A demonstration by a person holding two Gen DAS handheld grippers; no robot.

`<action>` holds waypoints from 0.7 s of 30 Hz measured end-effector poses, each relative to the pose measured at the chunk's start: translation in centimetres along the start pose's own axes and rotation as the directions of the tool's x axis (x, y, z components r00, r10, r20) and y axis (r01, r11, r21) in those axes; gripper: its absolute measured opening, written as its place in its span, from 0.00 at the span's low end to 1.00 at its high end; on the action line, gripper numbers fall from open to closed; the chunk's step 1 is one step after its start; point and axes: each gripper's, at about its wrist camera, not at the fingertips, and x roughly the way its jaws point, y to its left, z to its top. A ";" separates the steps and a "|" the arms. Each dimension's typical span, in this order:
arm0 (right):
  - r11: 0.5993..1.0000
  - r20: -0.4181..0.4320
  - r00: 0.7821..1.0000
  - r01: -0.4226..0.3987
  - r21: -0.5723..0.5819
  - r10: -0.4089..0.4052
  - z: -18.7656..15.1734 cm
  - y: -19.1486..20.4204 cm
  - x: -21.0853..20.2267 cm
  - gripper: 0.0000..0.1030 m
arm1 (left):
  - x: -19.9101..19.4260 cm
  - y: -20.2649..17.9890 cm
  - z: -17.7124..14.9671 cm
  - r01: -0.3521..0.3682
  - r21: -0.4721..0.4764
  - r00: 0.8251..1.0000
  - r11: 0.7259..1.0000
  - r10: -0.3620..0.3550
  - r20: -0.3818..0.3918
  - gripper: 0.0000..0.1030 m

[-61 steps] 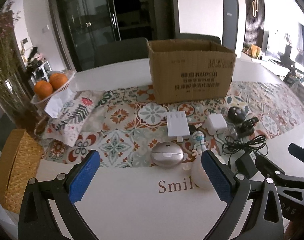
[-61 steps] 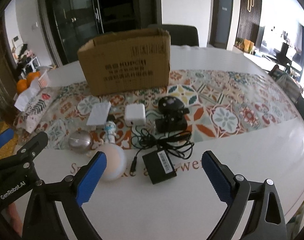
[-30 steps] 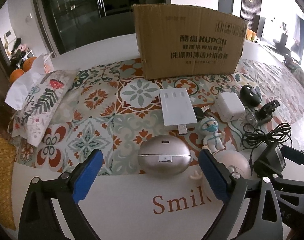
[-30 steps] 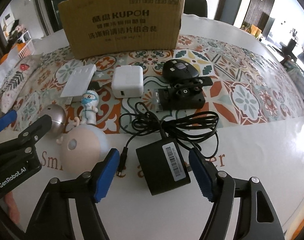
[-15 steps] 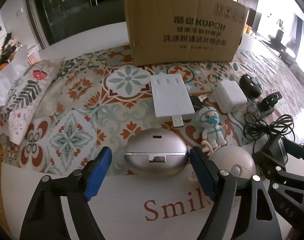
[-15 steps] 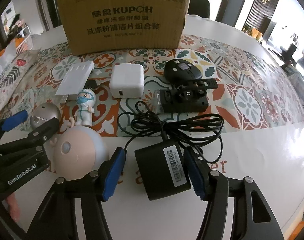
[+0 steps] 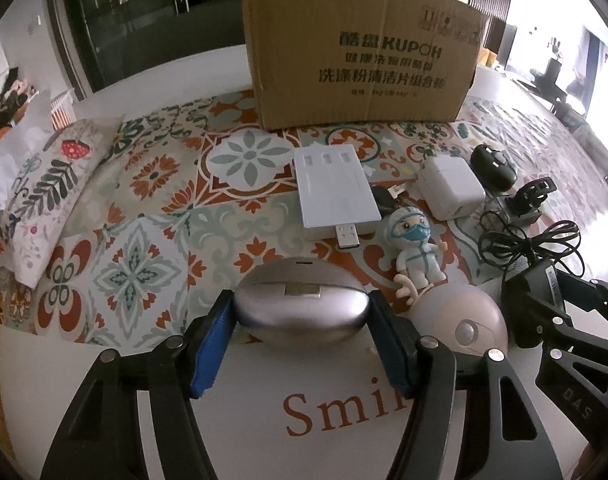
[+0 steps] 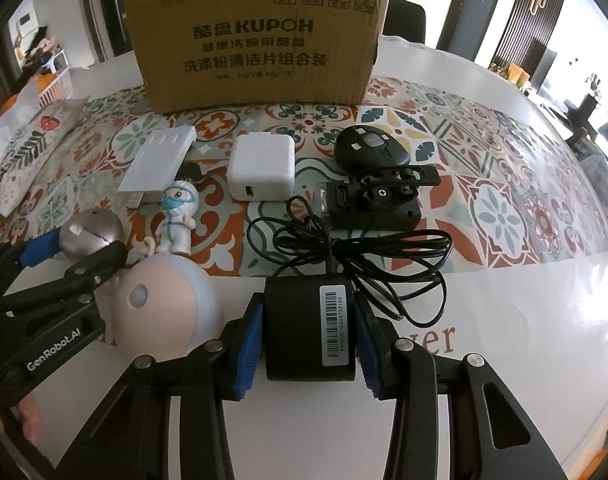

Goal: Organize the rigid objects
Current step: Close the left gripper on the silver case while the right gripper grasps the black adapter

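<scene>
With both pickups under way at once, the step in hand is the grasp itself, ahead of any carry to the cardboard box (image 8: pixel 260 36) standing at the far side of the patterned runner (image 7: pixel 152 208). Left tongs (image 7: pixel 300 316): jaws closing around the silver oval case (image 7: pixel 302 308), which sits on the bench (image 7: pixel 264 420) at the runner's near edge; both blue pads appear to touch its ends, so I read contact as made, squeeze not yet settled. Right tongs (image 8: pixel 308 330): clenched on the black power adapter (image 8: pixel 309 328), pads pressed to both flanks, barcode label facing up; adapter not visibly lifted off the bench. Its cable (image 8: pixel 359 248) lies in a loose tangle just beyond it, one loop near the black clip mount (image 8: pixel 377 200). Close neighbours: a pink round lamp (image 8: pixel 164 312) just beside the adapter and close to the case, with a small masked figurine (image 7: pixel 417 248) behind it. Judgement: next move calls for a straight lift of both items, slowly on the right, since the trailing cable may drag or snag the clip mount; the case is smooth and rounded and may slip if the grip is off-centre. Both then need to clear the box's near wall before release. Remaining on the runner: white card hub (image 7: pixel 331 192), white charger (image 8: pixel 262 170), black mouse (image 8: pixel 369 148).
</scene>
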 end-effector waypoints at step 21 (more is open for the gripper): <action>1.000 0.058 0.998 -0.020 -0.011 0.021 -0.8 -0.6 -3.0 0.41 | -4.2 -0.9 -0.2 -0.017 0.007 0.996 1.000 0.017 0.090 0.63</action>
